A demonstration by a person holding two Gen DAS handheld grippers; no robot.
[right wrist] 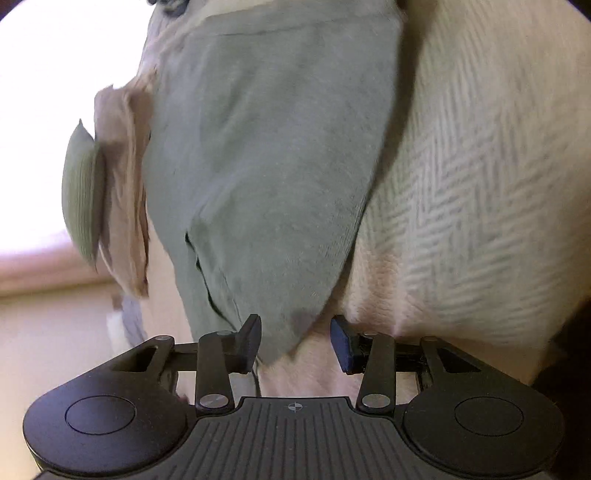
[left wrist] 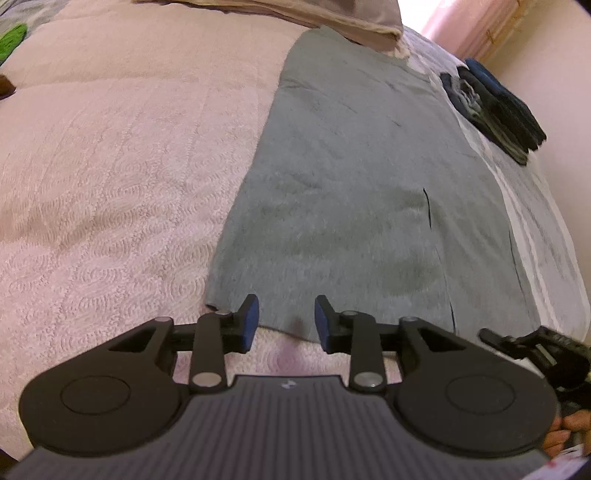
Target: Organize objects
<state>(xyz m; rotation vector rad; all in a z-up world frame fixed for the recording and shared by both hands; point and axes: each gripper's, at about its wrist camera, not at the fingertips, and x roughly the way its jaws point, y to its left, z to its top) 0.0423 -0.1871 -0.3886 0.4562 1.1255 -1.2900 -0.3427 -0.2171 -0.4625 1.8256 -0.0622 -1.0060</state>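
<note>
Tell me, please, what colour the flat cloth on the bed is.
Grey-green cloth, best in the left wrist view.

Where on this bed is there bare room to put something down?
The wide pink quilted bedspread left of the flat grey cloth is bare. The right edge is crowded by a stack of dark folded clothes; the folded beige blanket takes the far end.
</note>
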